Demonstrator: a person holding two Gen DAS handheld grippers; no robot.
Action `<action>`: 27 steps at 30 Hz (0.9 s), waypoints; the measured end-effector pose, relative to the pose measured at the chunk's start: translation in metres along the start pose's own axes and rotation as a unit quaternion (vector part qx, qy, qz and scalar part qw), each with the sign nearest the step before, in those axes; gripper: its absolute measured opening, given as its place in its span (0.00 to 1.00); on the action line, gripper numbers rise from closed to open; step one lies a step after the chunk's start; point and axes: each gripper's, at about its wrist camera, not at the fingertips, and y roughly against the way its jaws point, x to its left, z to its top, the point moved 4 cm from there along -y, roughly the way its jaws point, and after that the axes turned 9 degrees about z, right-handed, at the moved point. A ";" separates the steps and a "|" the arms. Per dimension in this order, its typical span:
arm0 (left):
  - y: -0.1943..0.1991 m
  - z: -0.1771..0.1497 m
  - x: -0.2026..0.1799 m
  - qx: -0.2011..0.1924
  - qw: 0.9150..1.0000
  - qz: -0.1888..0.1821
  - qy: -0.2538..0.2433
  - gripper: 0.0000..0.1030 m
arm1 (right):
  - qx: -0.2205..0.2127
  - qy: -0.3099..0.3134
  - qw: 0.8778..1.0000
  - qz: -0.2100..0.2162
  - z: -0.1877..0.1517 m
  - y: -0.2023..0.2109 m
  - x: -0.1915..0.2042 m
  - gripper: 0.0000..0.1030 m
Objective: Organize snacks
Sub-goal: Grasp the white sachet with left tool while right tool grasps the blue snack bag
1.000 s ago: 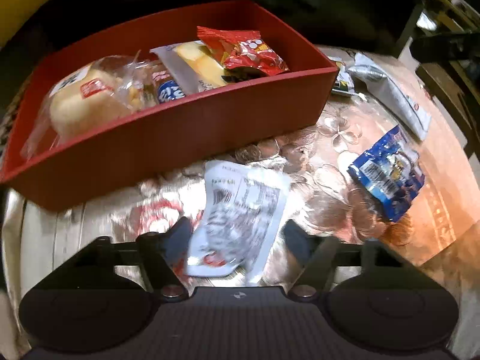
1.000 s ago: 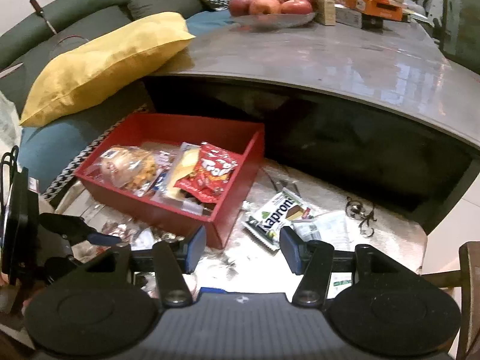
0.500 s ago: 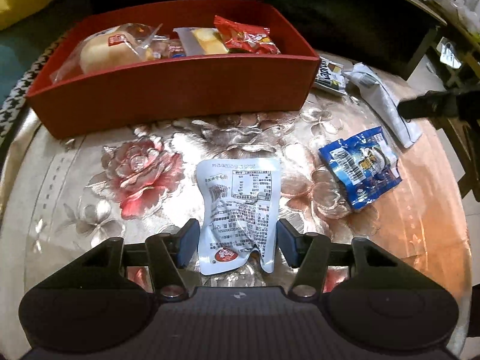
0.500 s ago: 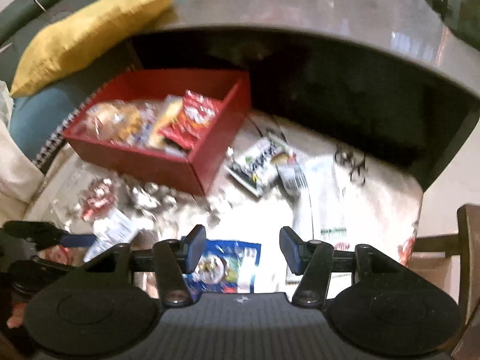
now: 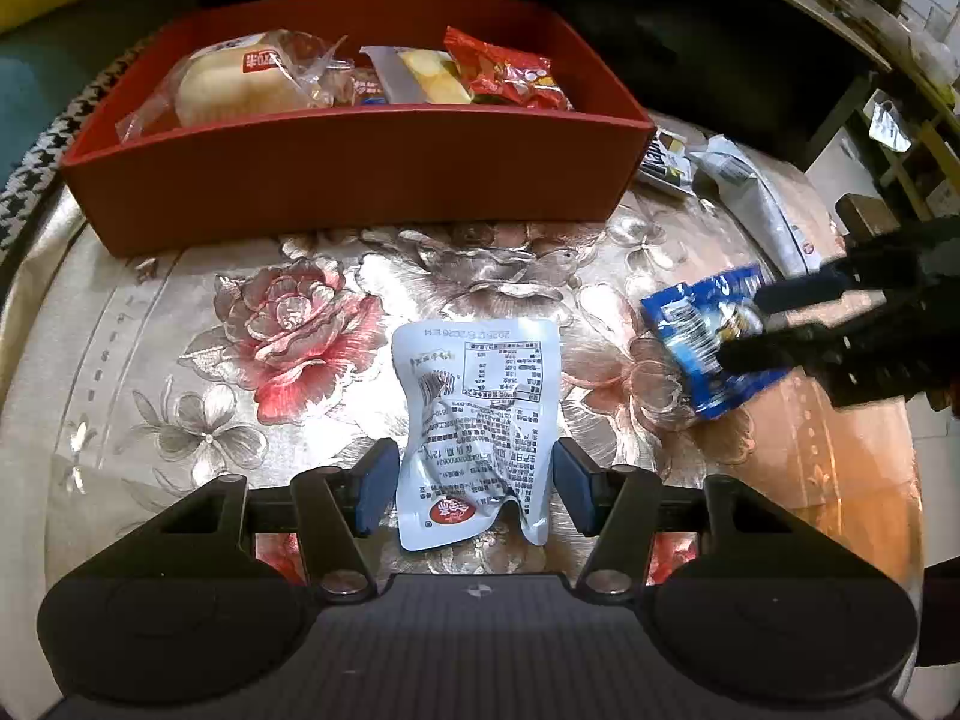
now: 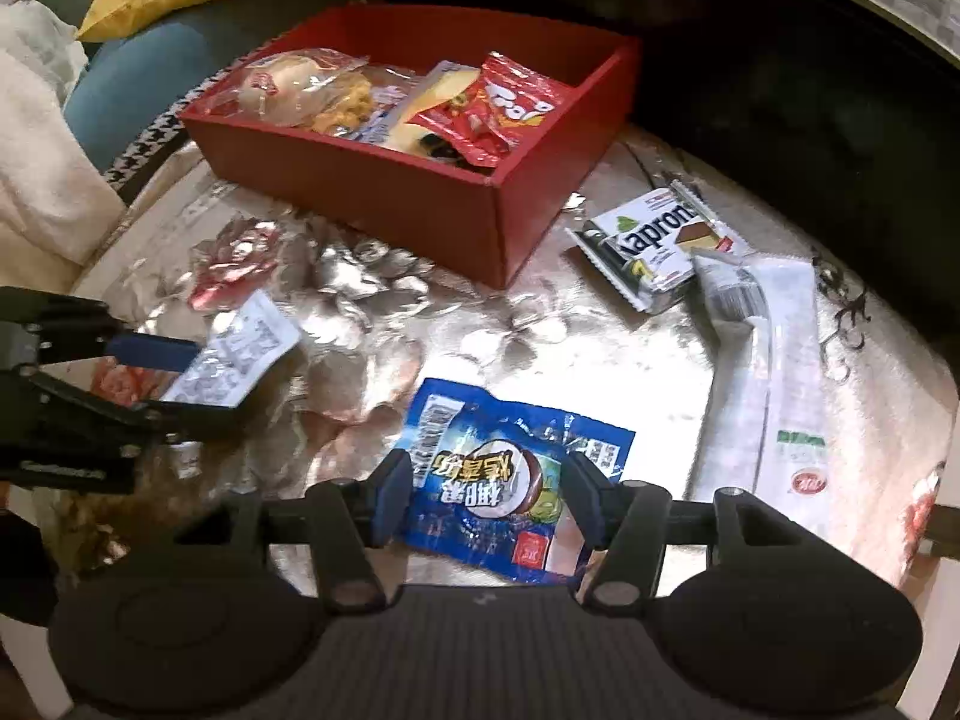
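Since both tools have come down from their higher, wider view a second ago, each now brackets a packet, so two pickups are set up. Your left tool (image 5: 474, 486) is spread, jaws either side of the white pouch (image 5: 480, 420) at lower centre; its long axis runs up-frame toward the red box (image 5: 360, 168). Your right tool (image 6: 486, 501) is likewise released, straddling the blue packet (image 6: 510, 480) lying crosswise on the counter (image 5: 150, 330).
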 end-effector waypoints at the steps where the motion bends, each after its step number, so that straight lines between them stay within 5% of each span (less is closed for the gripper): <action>1: 0.000 0.001 0.001 0.000 1.000 0.000 0.003 0.62 | 0.004 -0.010 1.000 0.015 -0.002 0.001 0.003 0.49; 4: 0.001 0.000 0.003 0.002 1.000 0.000 0.007 0.62 | 0.025 -0.041 0.996 0.081 -0.012 0.003 0.020 0.49; 6: 0.001 -0.001 0.003 0.003 1.000 0.001 0.006 0.62 | 0.031 -0.017 0.995 0.089 -0.014 0.009 0.036 0.49; 11: -0.001 0.000 -0.001 0.003 1.000 0.006 -0.002 0.62 | 0.007 0.061 0.998 -0.025 0.001 0.013 0.053 0.49; 23: -0.004 0.000 -0.004 -0.005 1.000 0.020 -0.021 0.64 | 0.023 0.064 0.996 -0.060 0.007 -0.026 0.058 0.49; 27: -0.006 0.001 -0.010 -0.012 0.999 0.031 -0.029 0.72 | 0.025 0.068 0.995 -0.072 0.004 -0.030 0.057 0.49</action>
